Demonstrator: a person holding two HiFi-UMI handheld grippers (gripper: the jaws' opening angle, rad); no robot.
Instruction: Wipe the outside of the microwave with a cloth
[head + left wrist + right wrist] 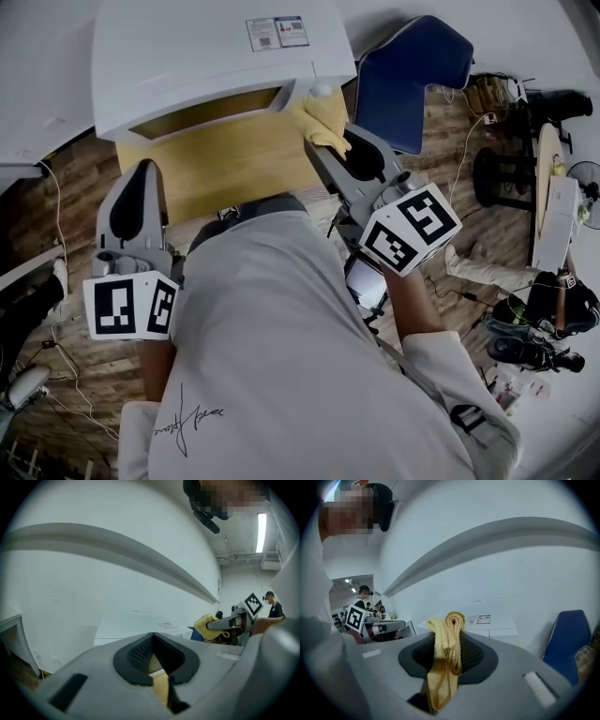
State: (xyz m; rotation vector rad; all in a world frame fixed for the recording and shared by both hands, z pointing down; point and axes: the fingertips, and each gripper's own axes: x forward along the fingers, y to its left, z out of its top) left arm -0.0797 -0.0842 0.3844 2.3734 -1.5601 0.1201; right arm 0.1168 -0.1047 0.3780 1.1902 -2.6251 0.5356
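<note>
The white microwave [206, 56] stands on a yellow table [225, 164], with its top towards me. My right gripper [325, 141] is shut on a folded yellow cloth [323, 120] at the microwave's front right corner. In the right gripper view the cloth [447, 639] sticks up between the jaws, with the microwave [487, 623] beyond. My left gripper [141, 173] hangs lower left of the microwave, jaws together with nothing in them. The left gripper view shows the microwave [136, 625] ahead and the cloth [205, 625] at right.
A blue chair [408, 80] stands just right of the microwave. Cables and a power strip lie on the wooden floor [459, 178]. Stands and gear [553, 206] crowd the far right. A white wall runs behind the microwave.
</note>
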